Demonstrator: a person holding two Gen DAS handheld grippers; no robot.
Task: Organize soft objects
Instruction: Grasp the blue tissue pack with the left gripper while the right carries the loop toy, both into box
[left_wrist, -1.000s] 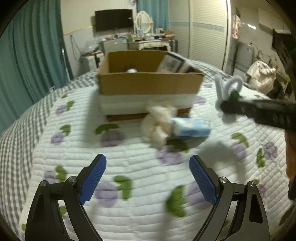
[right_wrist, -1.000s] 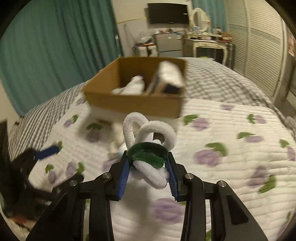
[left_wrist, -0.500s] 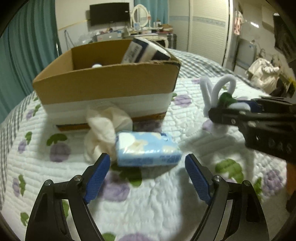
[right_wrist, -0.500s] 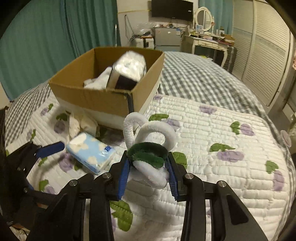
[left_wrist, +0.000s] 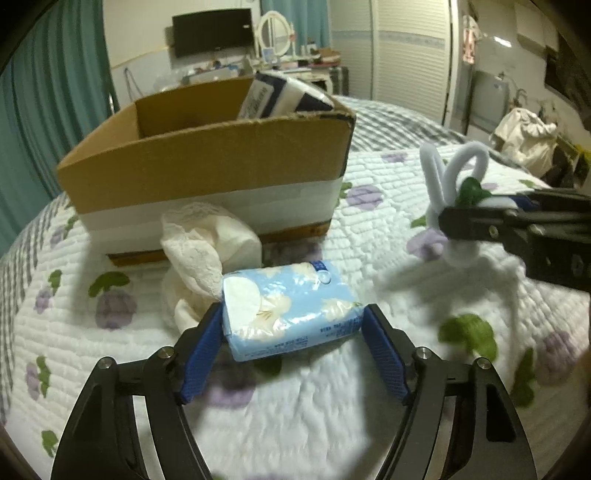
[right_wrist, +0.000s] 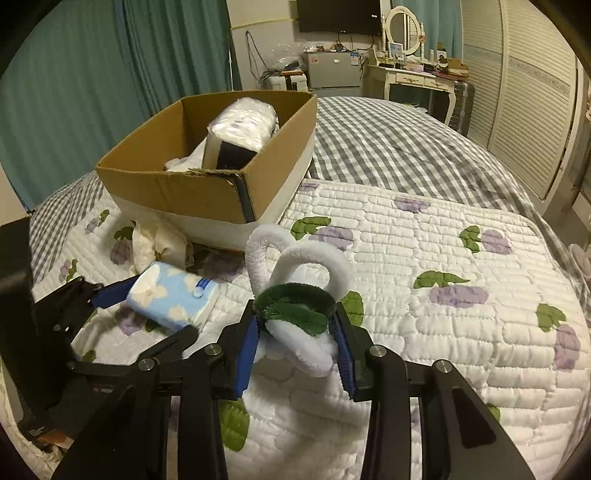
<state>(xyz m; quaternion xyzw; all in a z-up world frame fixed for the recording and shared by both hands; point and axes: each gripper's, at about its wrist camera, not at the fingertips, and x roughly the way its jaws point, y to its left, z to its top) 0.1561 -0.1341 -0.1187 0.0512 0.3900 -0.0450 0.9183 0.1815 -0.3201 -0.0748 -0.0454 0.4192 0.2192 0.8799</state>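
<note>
Step in hand: closing on the blue tissue pack (left_wrist: 291, 308), lying on the quilt (left_wrist: 332, 417) just in front of the cardboard box (left_wrist: 207, 162)
Left gripper (left_wrist: 293, 354): jaws just been closing, pack between the blue pads, left pad touching its end, right pad at or just short of the other end; firm pinch not yet certain
Right gripper (right_wrist: 297, 334): pressed onto the white and green plush loop toy (right_wrist: 295, 284), held clear of the quilt, to the right of the pack
Next move, as judged: finish the squeeze on the pack, lift, carry over the near wall of the box; soft wrapper likely to dent, so a centred grip needed
Already in the box: a wrapped tissue bundle (right_wrist: 240, 129) leaning against the right wall, some white cloth (right_wrist: 184, 162) beside it
In the way: crumpled cream cloth (left_wrist: 207, 251) touching the pack's far left corner, could drag along; box wall high, close behind
Around: teal curtains (right_wrist: 110, 74), checked bedspread (right_wrist: 406, 140), dressing table (right_wrist: 413, 77) far behind
</note>
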